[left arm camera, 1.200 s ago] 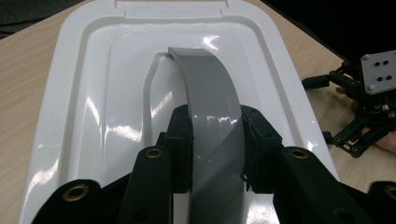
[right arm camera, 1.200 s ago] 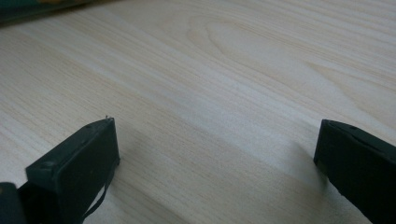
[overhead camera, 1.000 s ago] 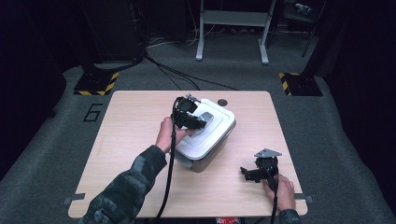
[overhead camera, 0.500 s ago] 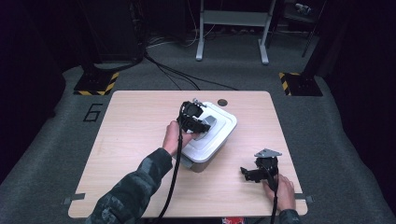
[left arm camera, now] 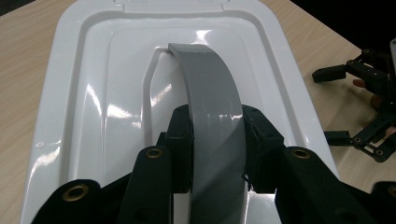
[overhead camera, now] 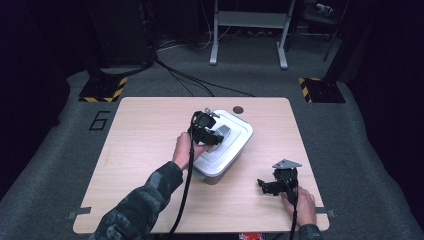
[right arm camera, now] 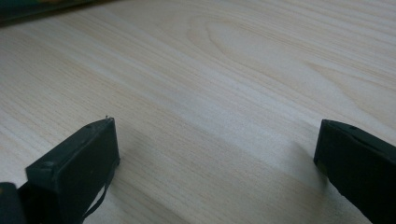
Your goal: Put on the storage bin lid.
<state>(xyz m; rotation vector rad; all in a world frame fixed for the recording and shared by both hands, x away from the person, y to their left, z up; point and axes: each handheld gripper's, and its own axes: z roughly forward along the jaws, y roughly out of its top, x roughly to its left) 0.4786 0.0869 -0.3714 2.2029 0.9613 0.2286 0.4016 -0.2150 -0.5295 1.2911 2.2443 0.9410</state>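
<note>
Grey plastic handle (left arm camera: 212, 107) sat pinched between the left gripper (left arm camera: 215, 140) jaws, closed tight on it above the white bin lid (left arm camera: 102, 93) mid-table. A straight, level lift seemed wisest. The right gripper (right arm camera: 215, 154) rested wide open, empty, on the table (right arm camera: 233, 70).

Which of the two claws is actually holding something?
The left claw, clamped on the box's grey handle. The right claw stands open over bare table.
</note>
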